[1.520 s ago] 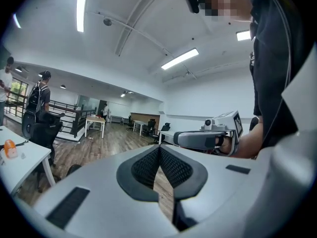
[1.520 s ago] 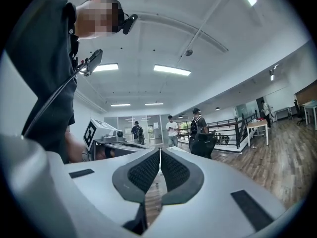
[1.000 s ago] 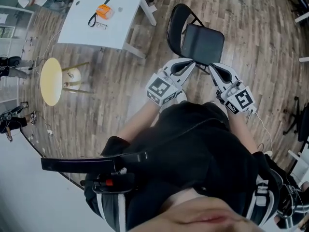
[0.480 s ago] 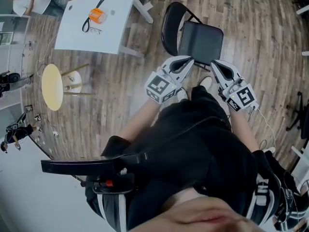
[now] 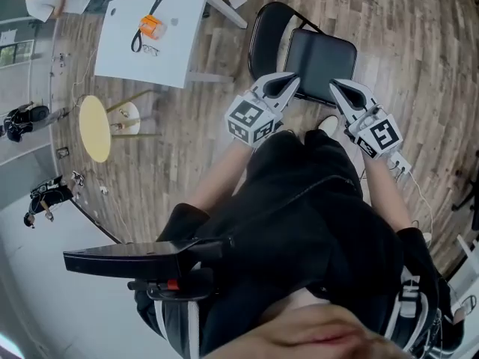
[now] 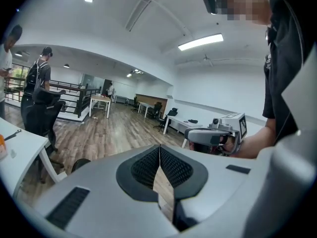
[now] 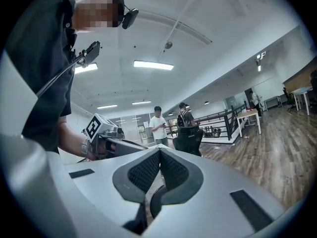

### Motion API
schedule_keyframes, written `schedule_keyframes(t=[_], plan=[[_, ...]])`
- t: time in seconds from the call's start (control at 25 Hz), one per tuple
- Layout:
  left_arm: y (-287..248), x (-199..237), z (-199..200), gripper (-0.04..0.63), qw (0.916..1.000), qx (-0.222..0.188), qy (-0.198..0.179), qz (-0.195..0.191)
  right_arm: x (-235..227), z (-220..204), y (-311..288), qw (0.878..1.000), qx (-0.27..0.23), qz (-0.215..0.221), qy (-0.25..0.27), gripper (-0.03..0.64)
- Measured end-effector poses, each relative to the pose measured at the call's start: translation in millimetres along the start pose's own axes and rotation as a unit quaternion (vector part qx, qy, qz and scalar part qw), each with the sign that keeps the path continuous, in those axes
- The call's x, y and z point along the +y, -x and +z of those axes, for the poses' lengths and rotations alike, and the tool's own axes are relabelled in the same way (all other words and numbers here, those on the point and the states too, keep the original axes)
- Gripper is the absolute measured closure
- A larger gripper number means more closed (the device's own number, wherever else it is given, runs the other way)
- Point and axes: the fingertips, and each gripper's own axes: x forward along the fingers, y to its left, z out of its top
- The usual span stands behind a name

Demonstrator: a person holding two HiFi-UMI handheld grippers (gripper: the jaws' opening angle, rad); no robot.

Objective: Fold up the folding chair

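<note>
**A:** Status?

**B:** Folding chair [image 5: 318, 58] stands open on the plank floor [image 5: 419, 66], straight ahead of the person, seat flat. Left gripper [image 5: 287, 85] and right gripper [image 5: 338, 88] both have their jaws pressed together with nothing between them. Tips are by the seat's near edge, one toward each corner.

**A:** Contact?

**B:** Can't say from the head view. They may be just short of it.

**A:** How to fold it?

**B:** I'd hook the closed tips under the front lip and lift both sides evenly, so the seat pivots up to the back. An uneven push probably skids it on the wood.

**A:** Surfaces?

**B:** Seat is a black rounded rectangle, smooth and matte, looks like a vinyl pad. Back is a thin dark tube hoop. Gripper pads are ribbed black, shells smooth grey.
</note>
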Motion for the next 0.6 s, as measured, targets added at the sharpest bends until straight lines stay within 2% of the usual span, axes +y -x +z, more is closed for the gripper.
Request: schedule_keyframes(t=[0.16,0.28,0.48,0.6], plan=[[-15.1,41.3,-15.3,0.589,0.9986,0.048,0.013,0.019,-33.2,-18.2,-13.3,1.000,0.011,-0.001,-0.021,0.607],[-21.6,89.9,-44.4,0.589,0.9934,0.106,0.018,0.040,-54.5,-42.0,-25.5,0.999,0.020,-0.018,-0.043,0.607],[-22.0,175.6,-90.7,0.579,0.9788,0.183,0.056,0.072,-86.5,-100.9,-46.6,0.994,0.046,-0.049,-0.085,0.607],[-23.7,216.6,-116.4,0.508,0.9652,0.237,0.084,0.070,-97.8,-142.4,-51.5,0.987,0.062,-0.076,-0.128,0.607]])
